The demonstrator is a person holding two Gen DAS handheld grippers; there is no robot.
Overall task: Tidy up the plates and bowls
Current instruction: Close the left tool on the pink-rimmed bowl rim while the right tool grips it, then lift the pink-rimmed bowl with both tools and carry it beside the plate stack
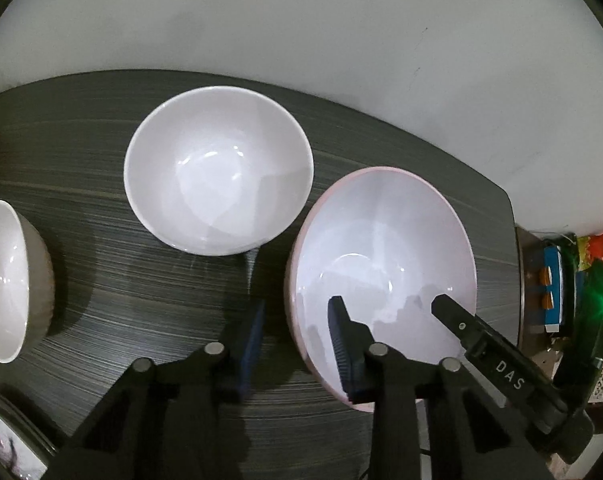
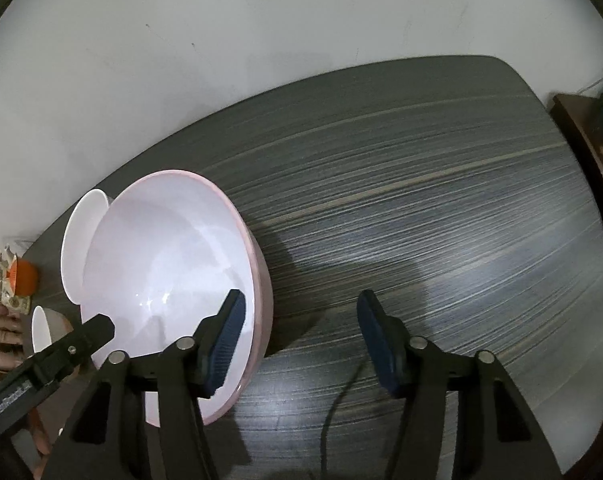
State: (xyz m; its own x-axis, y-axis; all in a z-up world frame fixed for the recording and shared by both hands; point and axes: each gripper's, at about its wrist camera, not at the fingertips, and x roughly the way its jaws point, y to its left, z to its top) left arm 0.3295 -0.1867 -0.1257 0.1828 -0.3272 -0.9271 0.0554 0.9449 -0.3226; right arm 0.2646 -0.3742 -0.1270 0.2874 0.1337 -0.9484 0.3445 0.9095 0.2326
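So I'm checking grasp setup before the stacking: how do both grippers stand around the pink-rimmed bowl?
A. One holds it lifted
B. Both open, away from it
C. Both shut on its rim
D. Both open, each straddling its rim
D: the left gripper and right gripper are open, each with one finger inside the pink-rimmed bowl and one outside.

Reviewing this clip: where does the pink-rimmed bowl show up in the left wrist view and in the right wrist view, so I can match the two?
Left wrist: the pink-rimmed bowl sits lower right, straddled by the open left gripper.
Right wrist: the same bowl sits lower left, its rim between the fingers of the open right gripper.
Shared landmark: the white bowl just beyond it.
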